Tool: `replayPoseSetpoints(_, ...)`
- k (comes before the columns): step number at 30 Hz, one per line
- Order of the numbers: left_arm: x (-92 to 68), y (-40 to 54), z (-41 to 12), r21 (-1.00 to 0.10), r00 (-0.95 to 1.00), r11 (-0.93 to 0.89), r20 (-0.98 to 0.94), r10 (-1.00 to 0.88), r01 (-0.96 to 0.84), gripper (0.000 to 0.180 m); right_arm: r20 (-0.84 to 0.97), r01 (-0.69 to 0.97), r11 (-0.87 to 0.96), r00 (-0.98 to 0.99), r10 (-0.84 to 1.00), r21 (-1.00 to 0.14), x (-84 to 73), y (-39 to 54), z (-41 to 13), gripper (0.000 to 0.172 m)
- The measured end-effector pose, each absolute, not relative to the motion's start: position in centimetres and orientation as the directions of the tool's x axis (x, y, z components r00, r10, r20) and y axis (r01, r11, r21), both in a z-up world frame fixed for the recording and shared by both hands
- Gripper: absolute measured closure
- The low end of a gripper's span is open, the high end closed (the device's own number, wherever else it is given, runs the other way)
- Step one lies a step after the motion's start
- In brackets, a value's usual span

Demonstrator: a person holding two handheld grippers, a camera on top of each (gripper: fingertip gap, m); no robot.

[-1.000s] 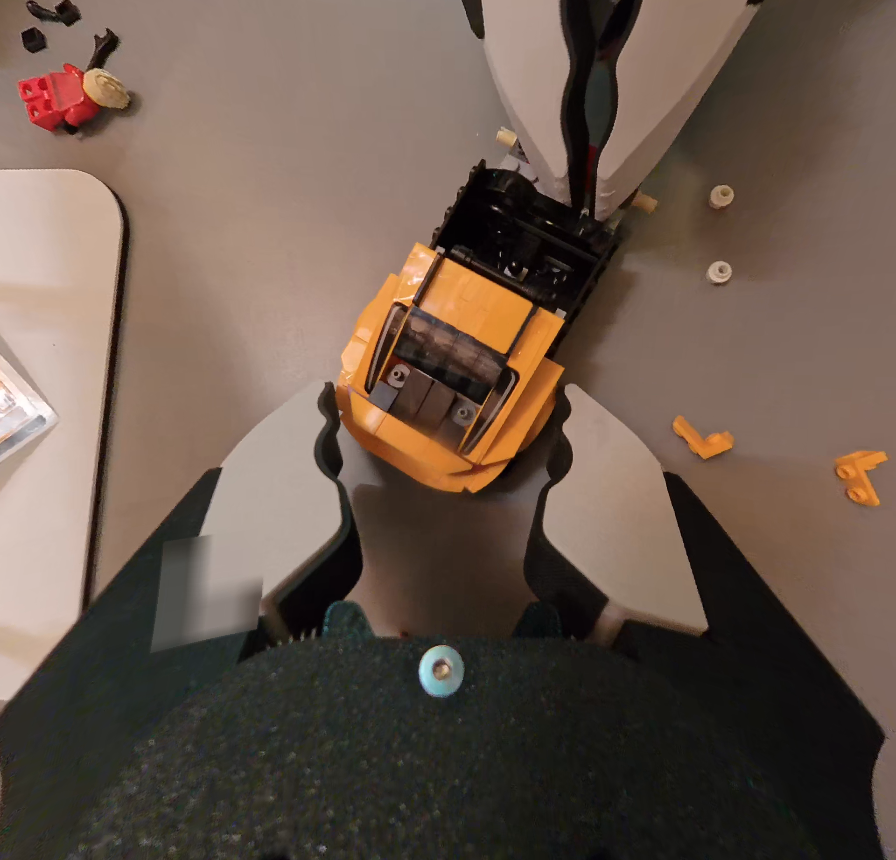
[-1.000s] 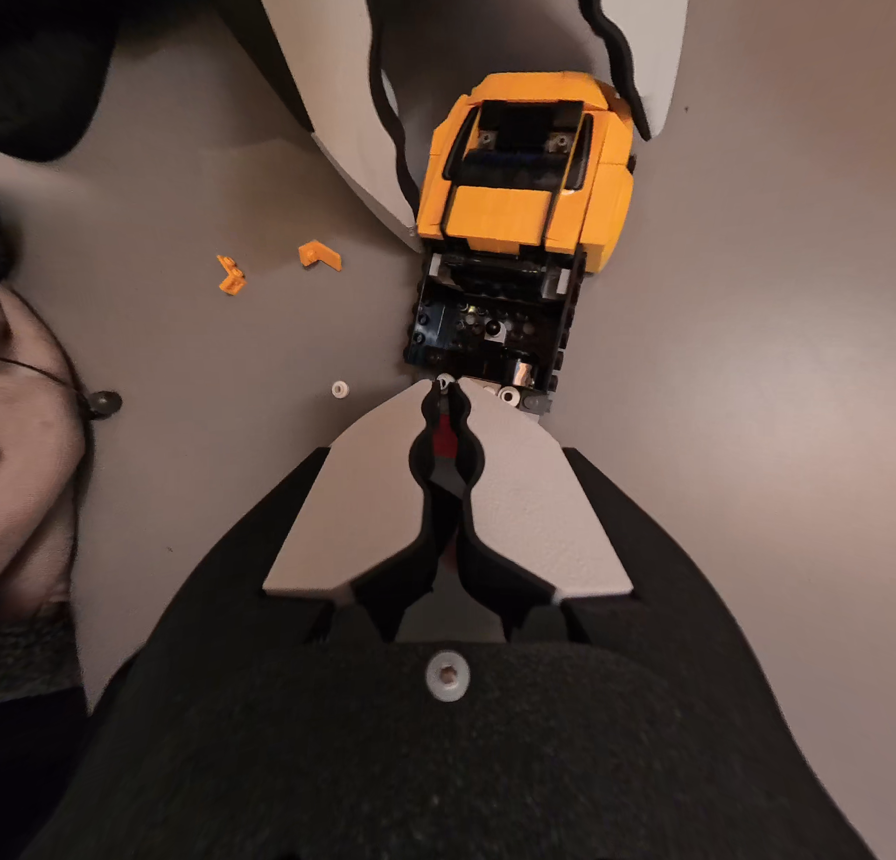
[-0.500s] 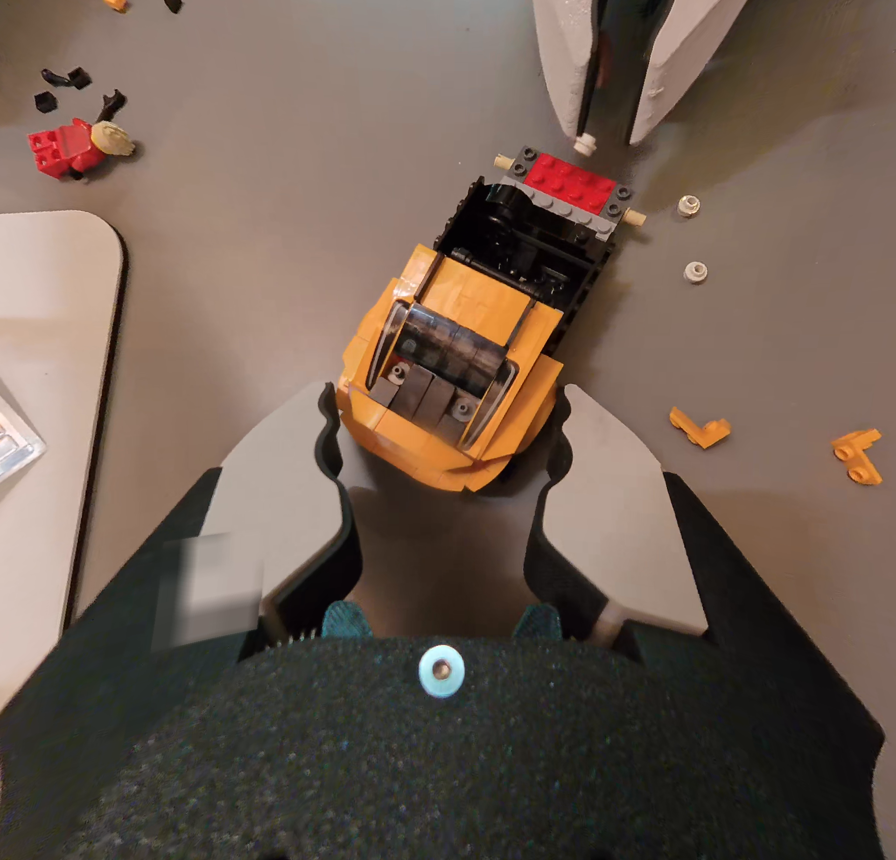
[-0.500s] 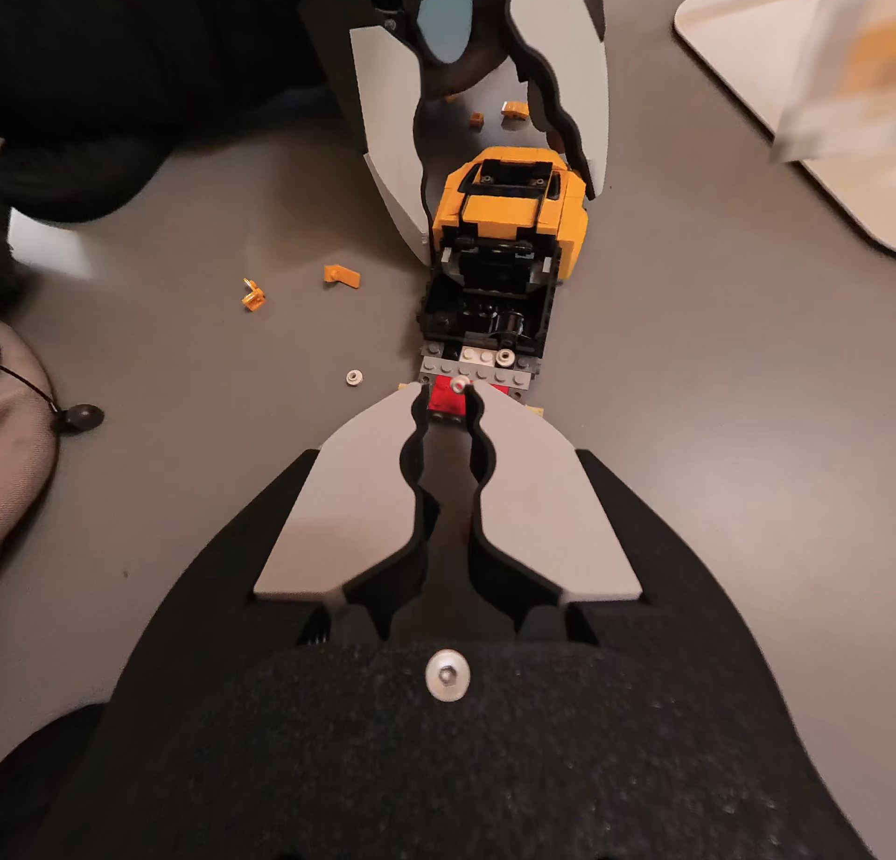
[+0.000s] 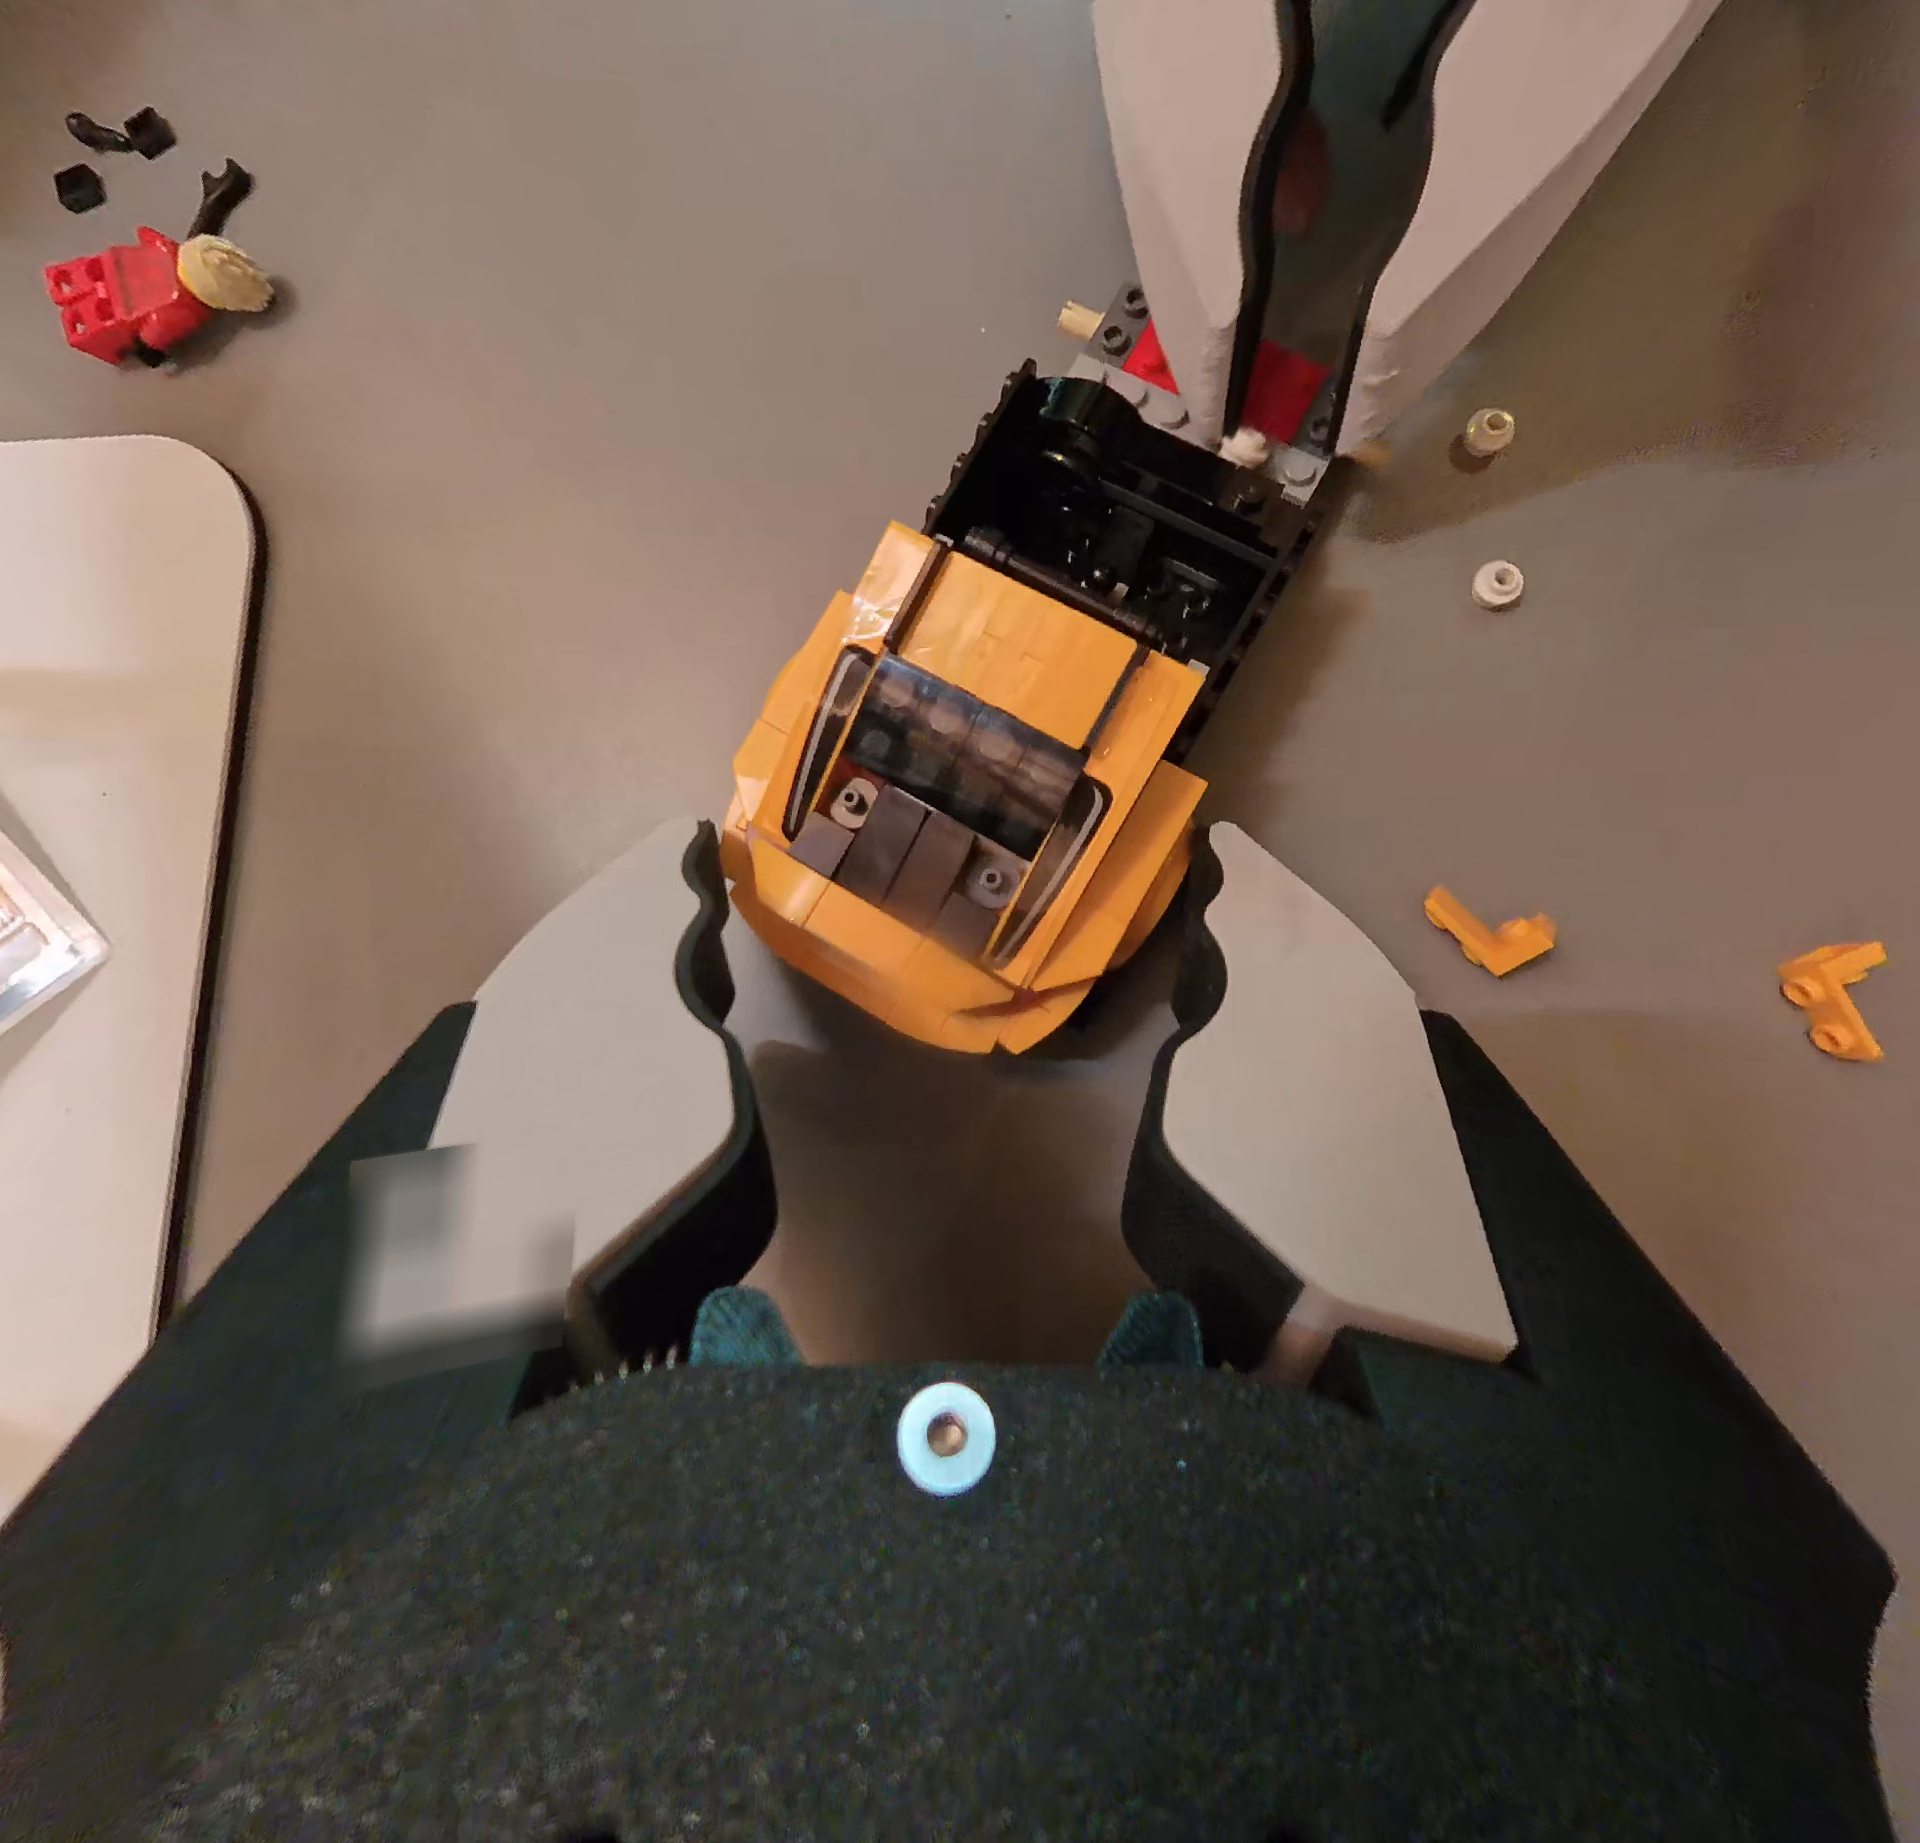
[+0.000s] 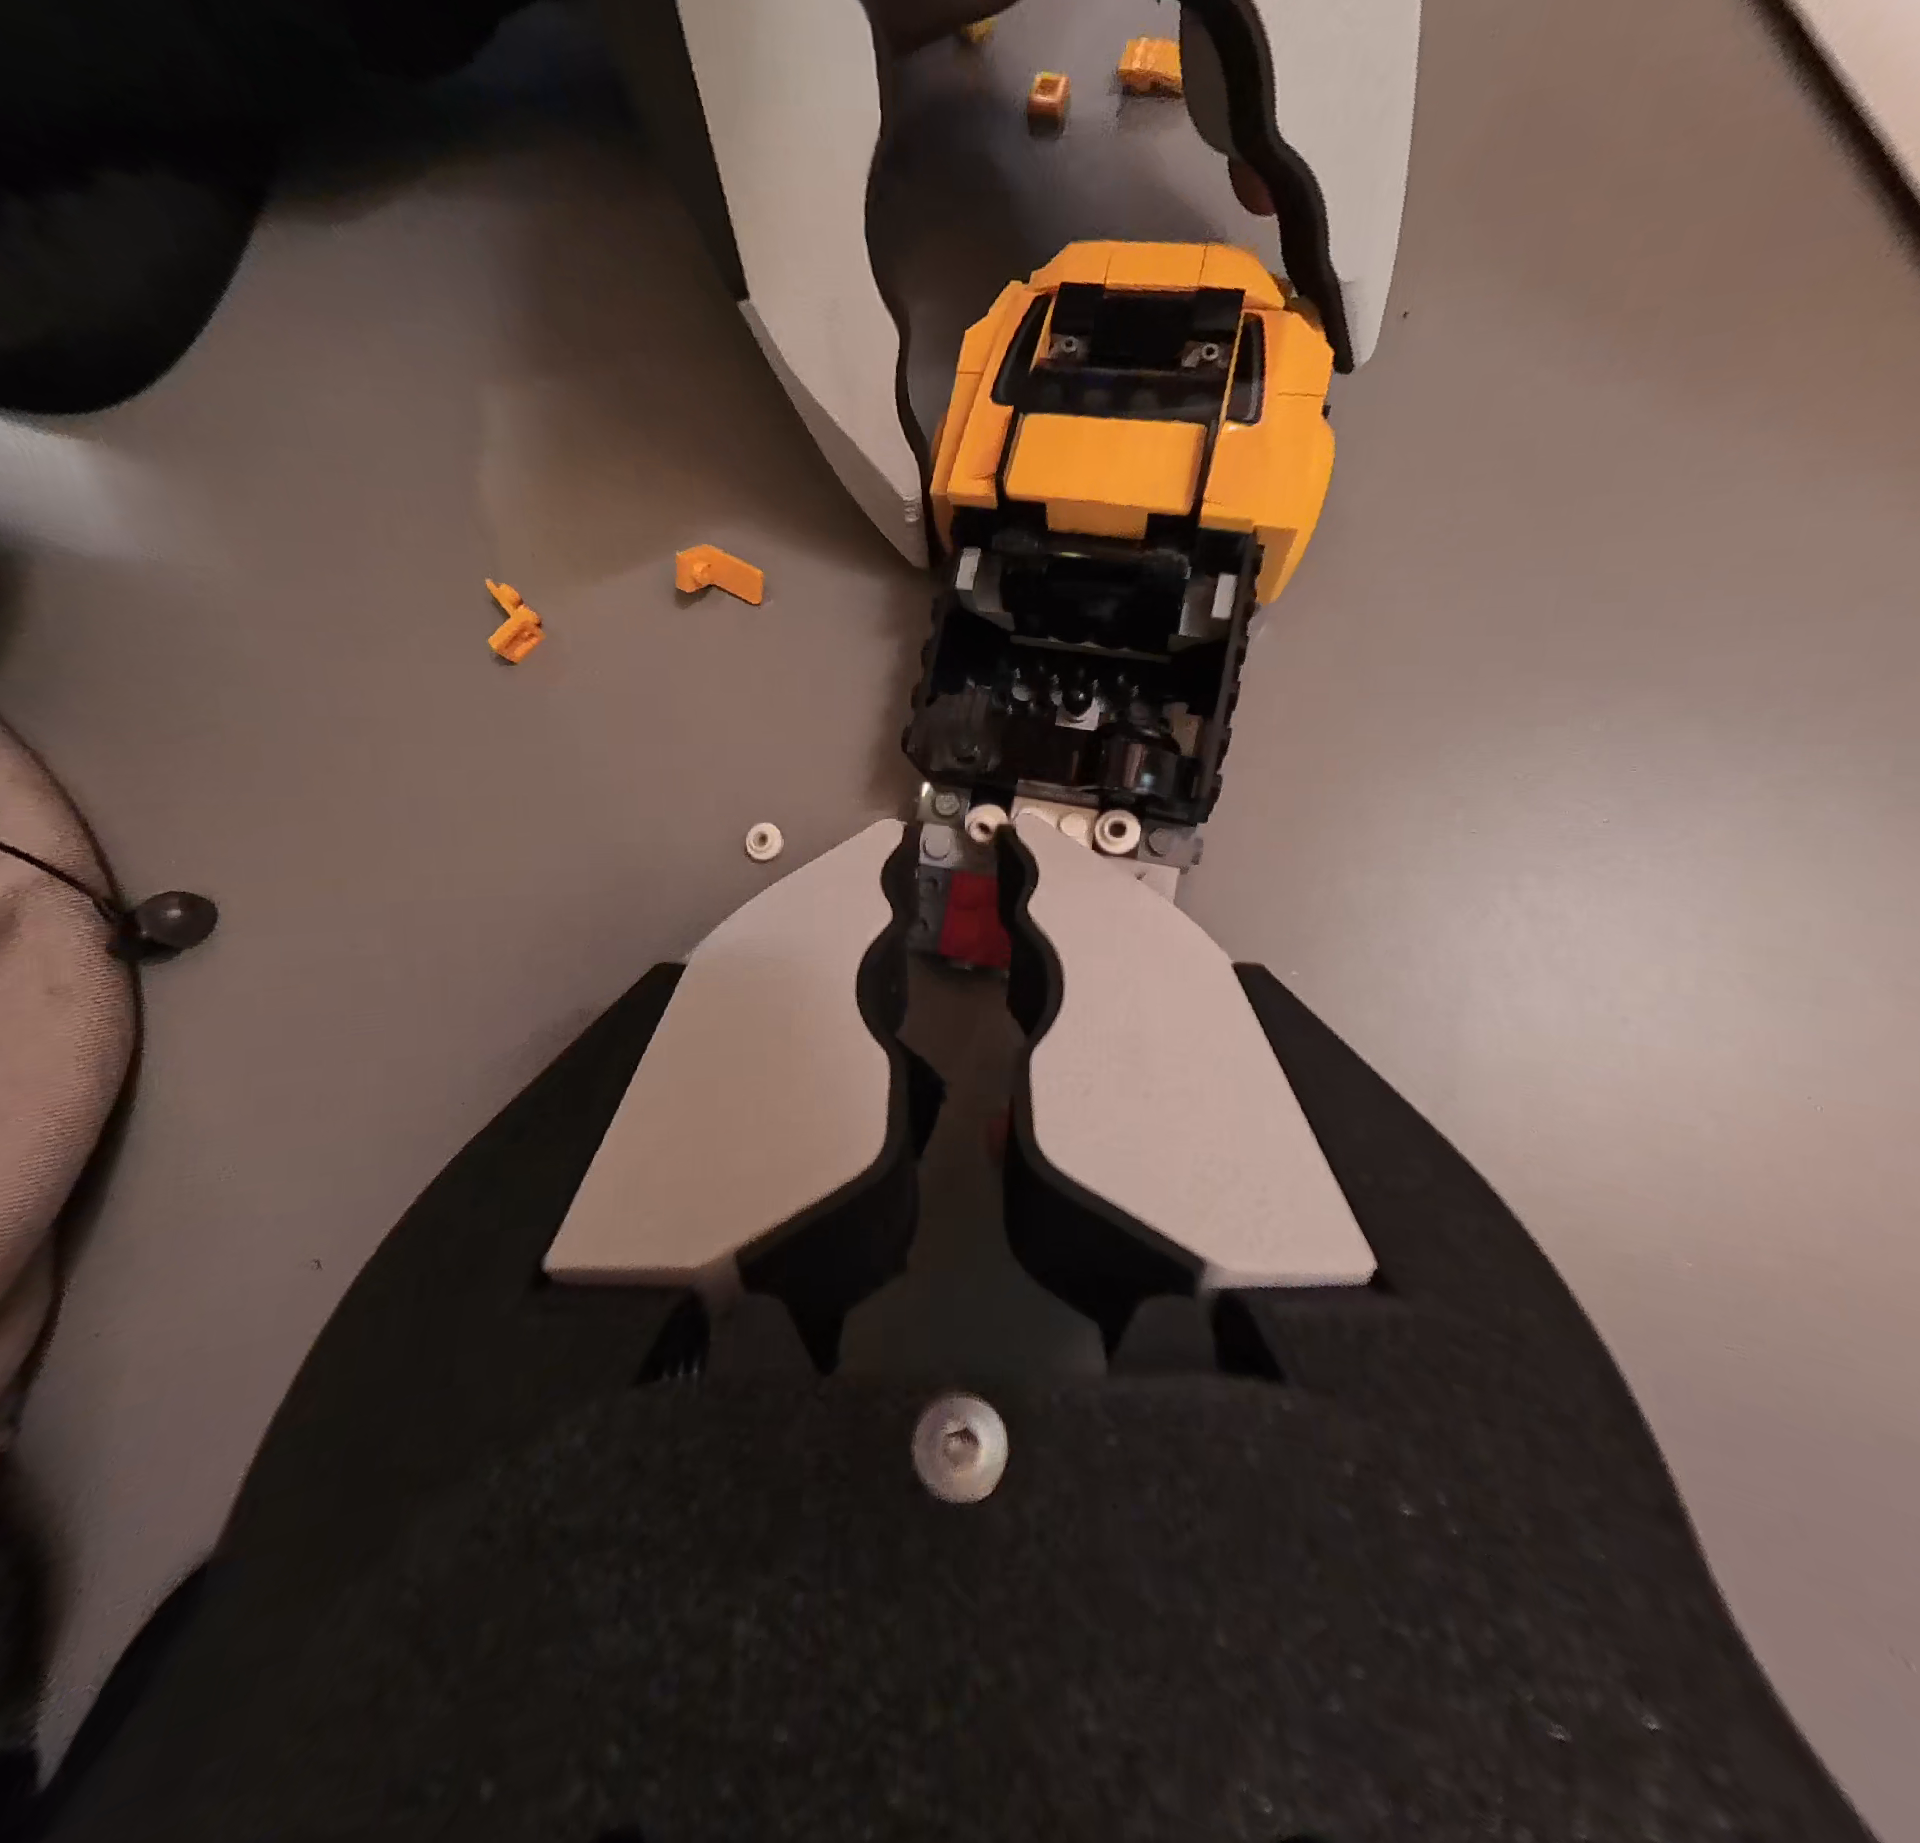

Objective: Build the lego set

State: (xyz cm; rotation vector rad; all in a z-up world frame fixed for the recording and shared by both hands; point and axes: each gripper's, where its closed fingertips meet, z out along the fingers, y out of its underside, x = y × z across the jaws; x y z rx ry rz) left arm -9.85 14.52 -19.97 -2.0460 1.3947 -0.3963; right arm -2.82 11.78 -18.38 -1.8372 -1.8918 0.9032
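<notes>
An orange and black brick car (image 5: 966,806) stands on the grey table. My left gripper (image 5: 951,837) is wide open, with its fingers on either side of the car's front end; it also shows in the right wrist view (image 6: 1127,443). My right gripper (image 6: 948,843) is at the car's rear over a grey and red plate (image 6: 971,910), with its jaws a little apart. A small white round stud (image 6: 987,822) sits at the tip of its right finger, and a gap separates it from the other pad. The left wrist view shows the same stud (image 5: 1242,443) at that gripper's tips (image 5: 1283,411).
Two loose white studs (image 5: 1496,583) and two orange brackets (image 5: 1486,931) lie right of the car. A red minifigure (image 5: 135,297) and small black bits (image 5: 114,141) lie far left. A white board (image 5: 104,754) is at the left edge. A person's arm (image 6: 52,1066) is nearby. One gripper's finger ends stand about 8 cm off the other's.
My right gripper went from nearly shut to slightly open, rose off the car's rear with the white stud at its tip, then came back down there. The left gripper and car stayed put.
</notes>
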Motion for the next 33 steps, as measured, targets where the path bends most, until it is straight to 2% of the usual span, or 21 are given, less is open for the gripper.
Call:
replayPoseSetpoints(6, -9.82, 14.37, -19.98, -0.631, 0.394, -0.25, -0.097, -0.914, -0.734, 0.097, -0.176, 0.823, -0.013, -0.106, 0.979, -0.568, -3.0, 11.73, -18.66, 0.155)
replayPoseSetpoints(14, -9.9, 14.34, -19.99, -0.623, 0.398, -0.257, -0.096, -0.912, -0.739, 0.097, -0.147, 0.841, 0.012, -0.109, 0.983, -0.541, -3.24, 11.53, -18.64, 0.153)
replayPoseSetpoints(33, -9.95, 14.26, -19.97, -0.62, 0.397, -0.258, -0.095, -0.913, -0.741, 0.097, -0.146, 0.793, -0.053, -0.045, 0.988, -0.606, -3.38, 11.38, -18.54, 0.154)
